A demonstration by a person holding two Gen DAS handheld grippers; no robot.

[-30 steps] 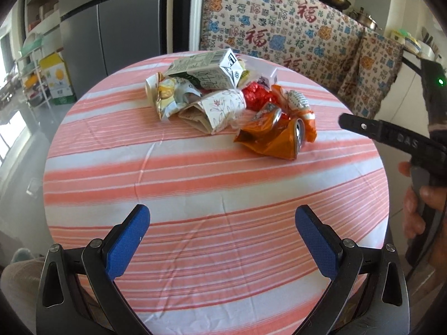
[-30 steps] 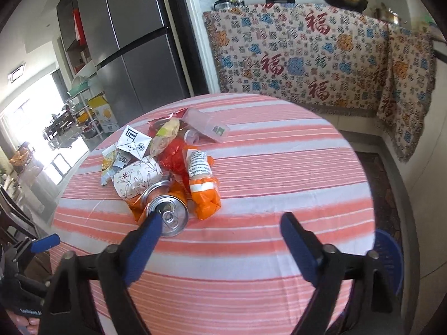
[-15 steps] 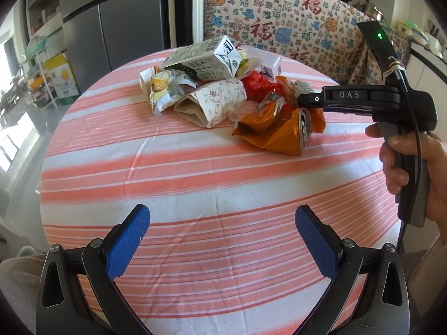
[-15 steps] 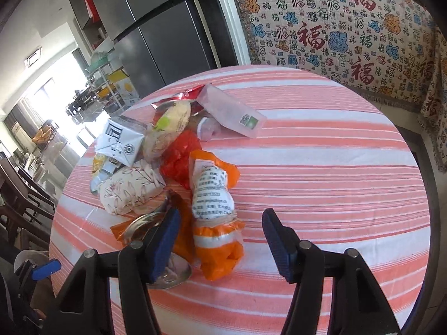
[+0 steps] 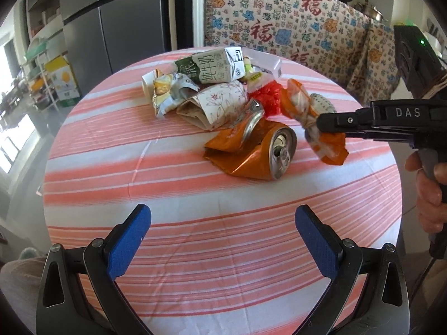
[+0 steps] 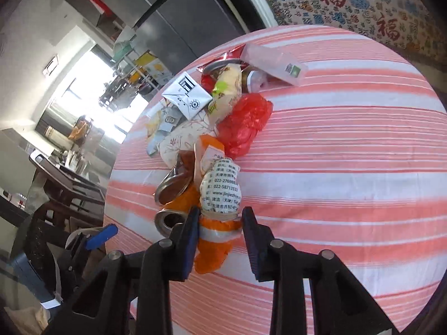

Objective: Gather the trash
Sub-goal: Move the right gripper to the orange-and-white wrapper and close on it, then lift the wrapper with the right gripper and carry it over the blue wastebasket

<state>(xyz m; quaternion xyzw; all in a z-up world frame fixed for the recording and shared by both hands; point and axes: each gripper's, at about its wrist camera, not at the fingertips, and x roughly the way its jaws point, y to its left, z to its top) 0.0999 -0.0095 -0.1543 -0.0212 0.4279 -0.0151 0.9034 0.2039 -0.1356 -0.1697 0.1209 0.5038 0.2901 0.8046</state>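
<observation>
A pile of trash lies on the round striped table (image 5: 195,195): a milk carton (image 5: 212,67), a flowered paper wrap (image 5: 215,106), a red plastic bag (image 5: 268,97), a crushed orange can (image 5: 259,150) and an orange and white wrapper (image 5: 327,142). My right gripper (image 6: 220,223) has closed around the orange and white wrapper (image 6: 218,223), both blue pads touching it. In the left wrist view the right gripper (image 5: 327,125) comes in from the right. My left gripper (image 5: 222,223) is open and empty over the near table.
A grey fridge (image 5: 111,22) and a counter draped in patterned cloth (image 5: 279,28) stand behind the table. A clear plastic box (image 6: 273,64) lies at the far side of the pile. Dark chairs (image 6: 69,184) stand at the table's left.
My right gripper moved forward into the pile and its jaws narrowed around the orange and white wrapper. My left gripper stayed open and drew slightly nearer the pile.
</observation>
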